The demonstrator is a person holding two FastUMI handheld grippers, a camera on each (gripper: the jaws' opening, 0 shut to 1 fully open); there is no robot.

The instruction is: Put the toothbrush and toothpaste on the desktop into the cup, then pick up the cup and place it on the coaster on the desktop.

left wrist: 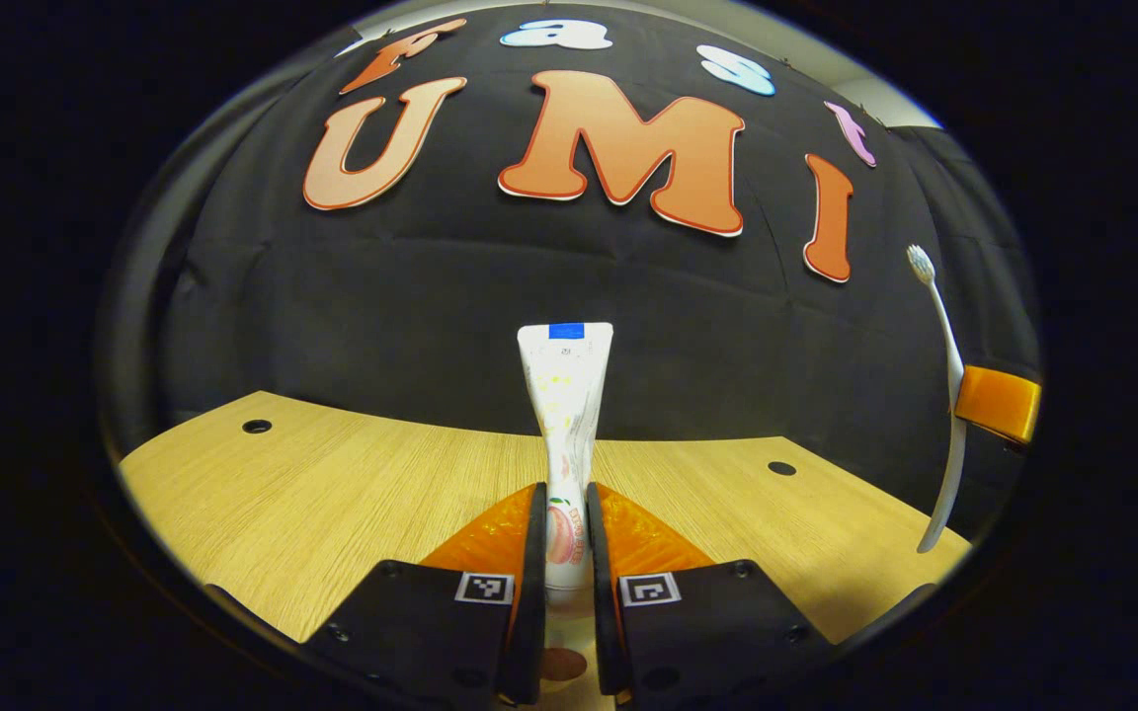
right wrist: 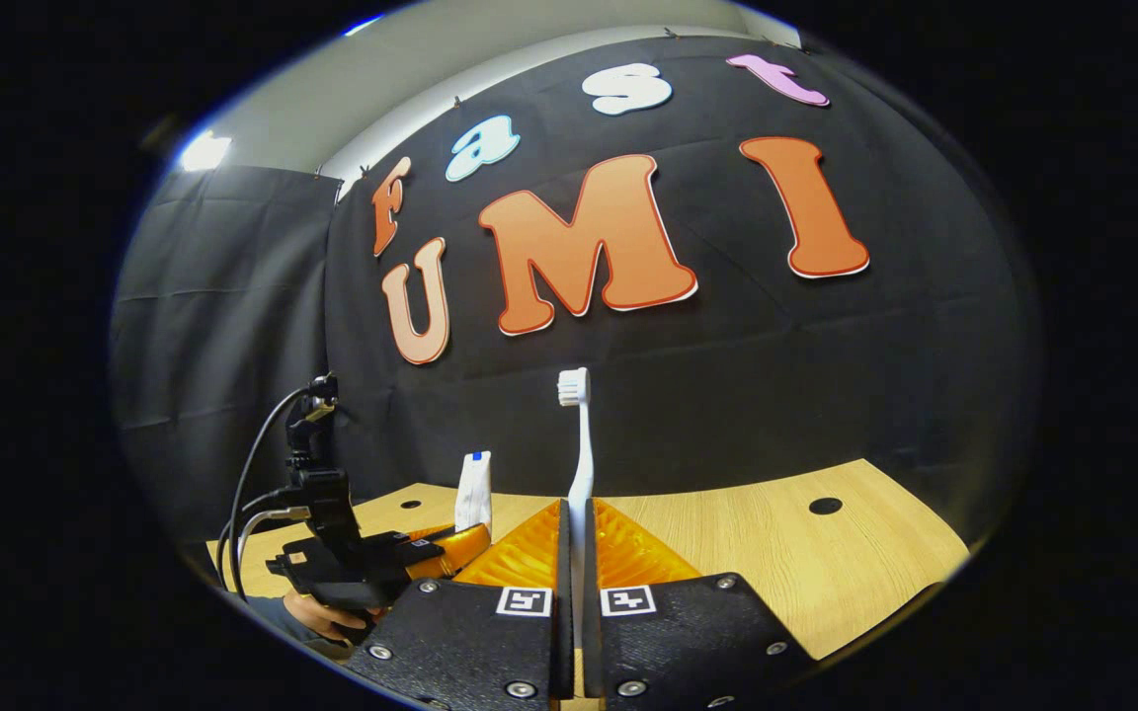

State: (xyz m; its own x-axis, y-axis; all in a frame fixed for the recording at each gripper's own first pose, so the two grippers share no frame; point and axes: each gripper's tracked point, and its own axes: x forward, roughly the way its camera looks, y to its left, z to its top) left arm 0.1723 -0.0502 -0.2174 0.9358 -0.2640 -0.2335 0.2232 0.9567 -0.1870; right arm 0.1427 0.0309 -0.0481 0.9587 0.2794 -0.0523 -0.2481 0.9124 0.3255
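Gripping toothpaste [left wrist: 565,434] upright, left claw [left wrist: 565,523], right claw [right wrist: 579,538] pinching toothbrush [right wrist: 579,444]

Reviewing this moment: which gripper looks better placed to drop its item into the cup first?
No clear edge. The left gripper clamps the toothpaste upright, the right gripper clamps the toothbrush upright, both lifted off the desktop. No cup in sight, so I cannot tell which is nearer.

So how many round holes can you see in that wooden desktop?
2 in the left gripper view: one hole at the far left, the other hole at the far right. More may be hidden behind the hand-held gripper.
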